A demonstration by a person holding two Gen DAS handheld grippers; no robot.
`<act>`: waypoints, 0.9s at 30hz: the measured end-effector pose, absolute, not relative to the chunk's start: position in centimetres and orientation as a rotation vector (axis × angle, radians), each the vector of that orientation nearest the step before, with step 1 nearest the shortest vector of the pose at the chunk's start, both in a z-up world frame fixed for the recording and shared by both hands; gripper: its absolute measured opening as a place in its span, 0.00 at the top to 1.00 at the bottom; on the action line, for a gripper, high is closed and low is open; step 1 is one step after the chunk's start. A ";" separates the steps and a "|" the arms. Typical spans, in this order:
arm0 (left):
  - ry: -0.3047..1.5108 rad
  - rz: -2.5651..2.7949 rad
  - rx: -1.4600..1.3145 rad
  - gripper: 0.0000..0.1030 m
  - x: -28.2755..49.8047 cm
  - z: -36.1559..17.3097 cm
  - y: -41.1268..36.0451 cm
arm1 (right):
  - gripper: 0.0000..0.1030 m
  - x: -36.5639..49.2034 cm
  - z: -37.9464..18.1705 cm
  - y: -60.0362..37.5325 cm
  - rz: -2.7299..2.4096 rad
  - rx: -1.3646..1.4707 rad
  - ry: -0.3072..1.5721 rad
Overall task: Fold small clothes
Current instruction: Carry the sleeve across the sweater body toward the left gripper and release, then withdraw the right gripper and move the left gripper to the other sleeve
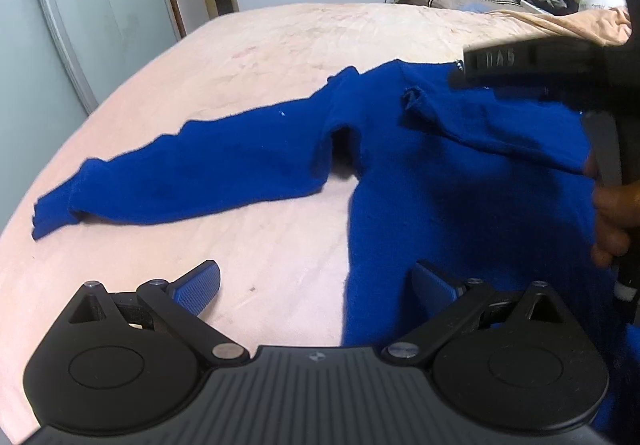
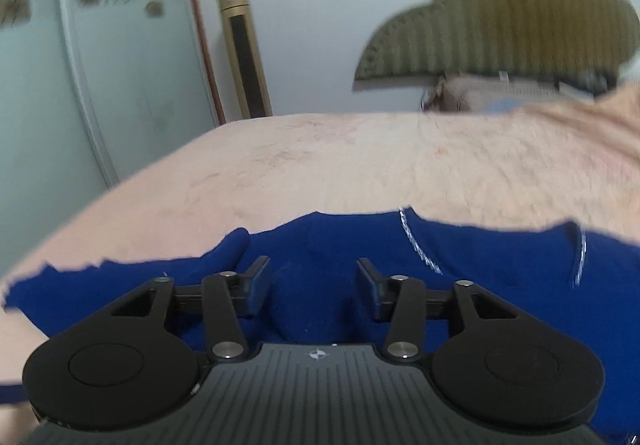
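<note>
Lying flat, blue sweater sits beyond left gripper's spread fingers.

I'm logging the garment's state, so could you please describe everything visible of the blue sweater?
The blue sweater is a deep royal blue knit, lying flat on the pink bedsheet. One long sleeve stretches out sideways; the other sleeve is folded across the body. The open left claw hovers at its hem edge, and the open right claw hovers over it.
</note>
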State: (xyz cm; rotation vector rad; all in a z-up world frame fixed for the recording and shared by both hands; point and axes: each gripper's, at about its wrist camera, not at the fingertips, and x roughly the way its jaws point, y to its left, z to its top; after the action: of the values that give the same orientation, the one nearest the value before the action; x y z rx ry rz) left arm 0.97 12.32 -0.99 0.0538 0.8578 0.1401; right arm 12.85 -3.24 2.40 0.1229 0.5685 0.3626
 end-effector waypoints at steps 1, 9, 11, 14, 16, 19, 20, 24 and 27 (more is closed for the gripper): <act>0.858 0.136 0.053 0.00 0.9 -0.9 12.3 | 0.49 13.1 2.3 -3.5 0.351 0.135 0.595; 0.851 0.182 0.049 0.00 0.2 -0.7 13.7 | 0.46 12.6 1.0 -2.4 0.311 0.055 0.715; 0.857 0.184 0.024 0.00 0.2 -0.6 14.4 | 0.39 12.1 1.4 -2.1 0.334 0.033 0.703; 0.837 0.219 0.028 0.00 0.0 -0.3 15.5 | 0.39 11.6 1.5 -1.3 0.313 -0.044 0.742; 0.825 0.264 0.036 0.00 0.2 -0.2 16.7 | 0.39 10.6 2.4 -1.4 0.318 -0.031 0.714; 0.828 0.337 -0.006 0.00 0.7 -0.2 19.3 | 0.35 8.2 4.2 -1.4 0.341 -0.043 0.650; 0.831 0.353 -0.026 0.00 0.8 -0.3 20.1 | 0.31 6.9 4.9 -1.2 0.337 -0.067 0.620; 0.840 0.411 -0.077 0.00 1.3 -0.6 22.4 | 0.15 2.4 6.1 -0.7 0.305 -0.168 0.522; 0.839 0.437 -0.071 0.00 1.6 -0.7 23.0 | 0.09 0.3 5.6 -0.9 0.280 -0.234 0.505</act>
State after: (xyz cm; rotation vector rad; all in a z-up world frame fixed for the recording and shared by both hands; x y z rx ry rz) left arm 1.62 23.04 -0.67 -0.0708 0.8389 0.4373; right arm 0.29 -0.88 5.65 -0.2339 0.5049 0.2800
